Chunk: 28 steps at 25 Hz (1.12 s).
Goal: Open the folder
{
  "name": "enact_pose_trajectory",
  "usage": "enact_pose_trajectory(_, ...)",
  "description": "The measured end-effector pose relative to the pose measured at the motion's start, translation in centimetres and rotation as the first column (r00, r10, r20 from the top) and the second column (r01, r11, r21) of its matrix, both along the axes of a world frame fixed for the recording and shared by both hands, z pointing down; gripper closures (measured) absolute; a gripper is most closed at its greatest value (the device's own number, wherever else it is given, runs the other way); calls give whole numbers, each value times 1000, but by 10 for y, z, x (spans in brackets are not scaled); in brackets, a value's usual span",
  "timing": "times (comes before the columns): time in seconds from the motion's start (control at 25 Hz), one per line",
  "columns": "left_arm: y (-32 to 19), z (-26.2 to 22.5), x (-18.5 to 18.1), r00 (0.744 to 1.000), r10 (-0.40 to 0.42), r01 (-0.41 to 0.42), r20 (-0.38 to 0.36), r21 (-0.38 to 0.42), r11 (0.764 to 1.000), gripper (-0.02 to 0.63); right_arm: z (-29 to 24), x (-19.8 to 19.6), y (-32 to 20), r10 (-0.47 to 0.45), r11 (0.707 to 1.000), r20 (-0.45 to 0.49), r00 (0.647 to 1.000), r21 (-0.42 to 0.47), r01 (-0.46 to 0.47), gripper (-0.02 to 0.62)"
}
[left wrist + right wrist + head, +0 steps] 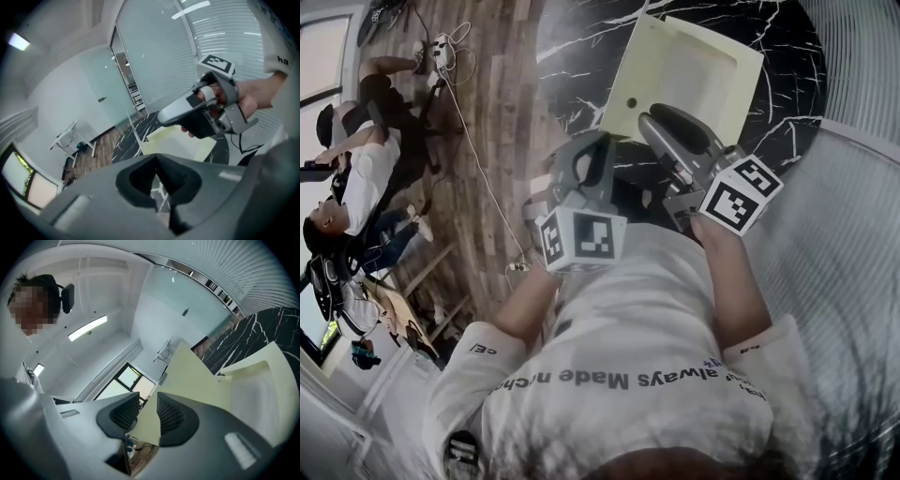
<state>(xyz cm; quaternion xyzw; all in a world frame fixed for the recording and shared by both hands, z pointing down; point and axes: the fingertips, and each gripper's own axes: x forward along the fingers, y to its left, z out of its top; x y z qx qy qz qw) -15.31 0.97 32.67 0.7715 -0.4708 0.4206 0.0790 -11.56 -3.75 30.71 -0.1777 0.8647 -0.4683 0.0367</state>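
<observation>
The folder (684, 80), pale yellow, is laid on the black marbled worktop (581, 56). Its cover (187, 376) is raised and is clenched between the pads of the right tongs (148, 397). The left tongs (157, 157) are pressed together with nothing between them and are held near the folder, apart from it. On the person's white shirt (619, 412) "always Made" is printed; the remaining words cannot be read.

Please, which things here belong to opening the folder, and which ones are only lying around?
Belong to the job:
folder; right gripper, clamped on its cover; left gripper; marble table.

Only lying around:
floor cables; white desk; seated people.
</observation>
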Motion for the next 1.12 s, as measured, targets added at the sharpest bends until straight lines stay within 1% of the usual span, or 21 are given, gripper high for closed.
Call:
enact_pose_trajectory(0.2, -7, 10, -31, 997, -59, 60, 40, -6, 998, 604, -5, 6, -2, 11, 999, -31, 999, 43, -10, 494)
enact_pose_trajectory(0.36, -10, 26, -61, 990, -112, 115, 88, -21, 993, 604, -11, 12, -3, 25, 996, -62, 998, 84, -20, 505)
enact_pose_trajectory(0.68, -10, 76, -129, 956, -222, 238, 190, -64, 969, 604, -16, 17, 3, 41, 992, -90, 995, 125, -29, 522)
enact_pose_trajectory(0.96, -8, 115, -176, 928, -277, 312, 249, -112, 944, 604, -14, 18, 10, 49, 992, -107, 993, 122, -36, 525)
enact_pose_trajectory(1.12, -7, 138, -194, 917, -287, 333, 278, -136, 933, 604, -13, 20, 14, 57, 992, -113, 992, 120, -44, 525)
